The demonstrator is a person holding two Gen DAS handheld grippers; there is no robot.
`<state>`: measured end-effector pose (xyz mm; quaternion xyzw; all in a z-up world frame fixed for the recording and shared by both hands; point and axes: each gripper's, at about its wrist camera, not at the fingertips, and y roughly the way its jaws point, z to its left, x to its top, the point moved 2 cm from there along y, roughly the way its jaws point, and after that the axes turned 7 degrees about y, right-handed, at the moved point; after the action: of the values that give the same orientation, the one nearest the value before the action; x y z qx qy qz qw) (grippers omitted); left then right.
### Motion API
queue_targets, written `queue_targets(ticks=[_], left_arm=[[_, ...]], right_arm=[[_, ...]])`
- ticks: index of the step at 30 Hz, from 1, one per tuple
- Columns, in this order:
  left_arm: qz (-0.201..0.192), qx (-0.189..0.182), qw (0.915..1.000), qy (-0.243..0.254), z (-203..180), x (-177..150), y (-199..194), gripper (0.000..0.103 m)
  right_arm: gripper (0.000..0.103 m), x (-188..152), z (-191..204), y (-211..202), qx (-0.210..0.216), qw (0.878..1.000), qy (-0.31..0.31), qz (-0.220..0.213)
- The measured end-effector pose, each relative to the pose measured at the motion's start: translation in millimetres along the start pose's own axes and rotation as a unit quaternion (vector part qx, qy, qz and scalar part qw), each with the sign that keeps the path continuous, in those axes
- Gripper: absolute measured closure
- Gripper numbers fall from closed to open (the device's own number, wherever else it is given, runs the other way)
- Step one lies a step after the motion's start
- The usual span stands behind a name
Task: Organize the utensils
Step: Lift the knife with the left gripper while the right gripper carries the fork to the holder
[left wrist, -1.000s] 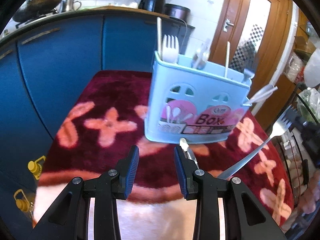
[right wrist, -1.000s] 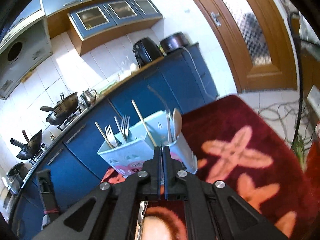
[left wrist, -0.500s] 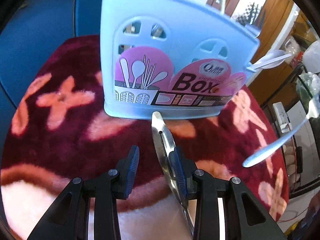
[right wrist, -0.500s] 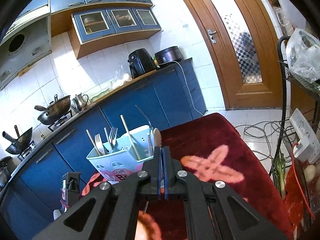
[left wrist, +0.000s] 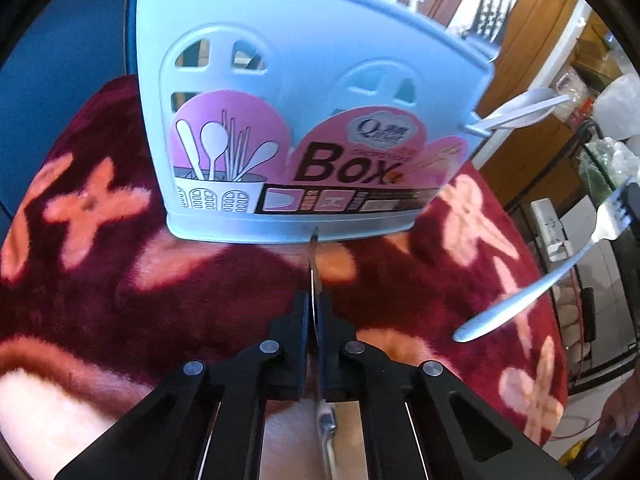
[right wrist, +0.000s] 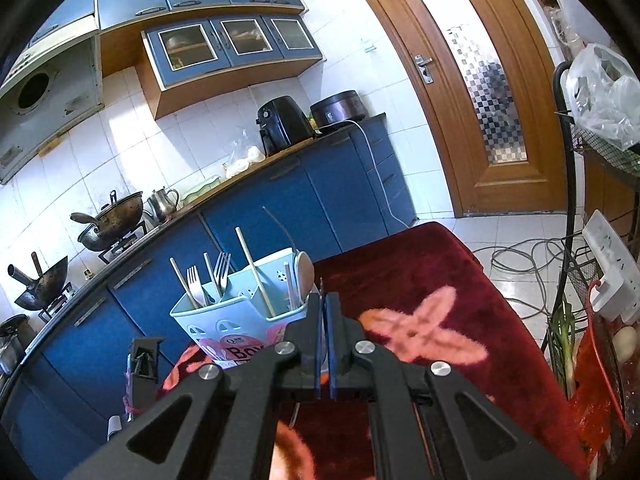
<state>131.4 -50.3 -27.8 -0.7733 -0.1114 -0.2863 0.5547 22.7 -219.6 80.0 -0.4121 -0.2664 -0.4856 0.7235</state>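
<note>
Two grippers: both clenched.
Left gripper [left wrist: 315, 304]: just closed on a flat metal utensil [left wrist: 313, 268] lying before the blue box [left wrist: 304, 80].
Right gripper [right wrist: 323, 308]: grasping a fork [left wrist: 560, 276].
Advice: lift the utensil level, clearing the box rim.

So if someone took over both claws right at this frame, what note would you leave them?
Left claw: its jaws have just been closing and are now shut on a flat metal utensil lying on the red floral cloth, its tip near the base of the blue utensil box.
Right claw: shut on a fork, held in the air to the right of the box.
Done: forks, chopsticks and a spoon already stand in the box.
Left: lift the flat utensil and drop both held pieces into the box.
</note>
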Motion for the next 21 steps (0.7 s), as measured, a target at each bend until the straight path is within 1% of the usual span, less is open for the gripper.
queue_targets(ticks=[4,10,14,18,21], left_arm=[[-0.026,-0.004,0.9996,0.002,-4.3,-3.5,-18.6,0.100],[-0.097,0.009,0.9951,0.015,-12.2,-0.3,-61.0,0.100],[-0.149,0.018,0.9885,0.022,-15.8,9.9,-92.8,0.100],[-0.190,0.032,0.9810,0.027,-12.1,24.3,-120.5,0.100],[-0.210,0.040,0.9766,0.023,-7.7,39.0,-134.4,0.100]], right_arm=[[0.099,3.3,4.1,-5.8,0.003,1.000,-0.006,-0.009],[0.099,11.2,14.5,-14.9,0.006,0.999,-0.020,-0.025],[0.099,18.5,24.9,-17.9,0.003,0.999,-0.038,-0.034],[0.099,28.6,38.2,-18.3,0.000,0.998,-0.056,-0.041],[0.099,35.0,46.5,-18.2,0.000,0.997,-0.067,-0.046]])
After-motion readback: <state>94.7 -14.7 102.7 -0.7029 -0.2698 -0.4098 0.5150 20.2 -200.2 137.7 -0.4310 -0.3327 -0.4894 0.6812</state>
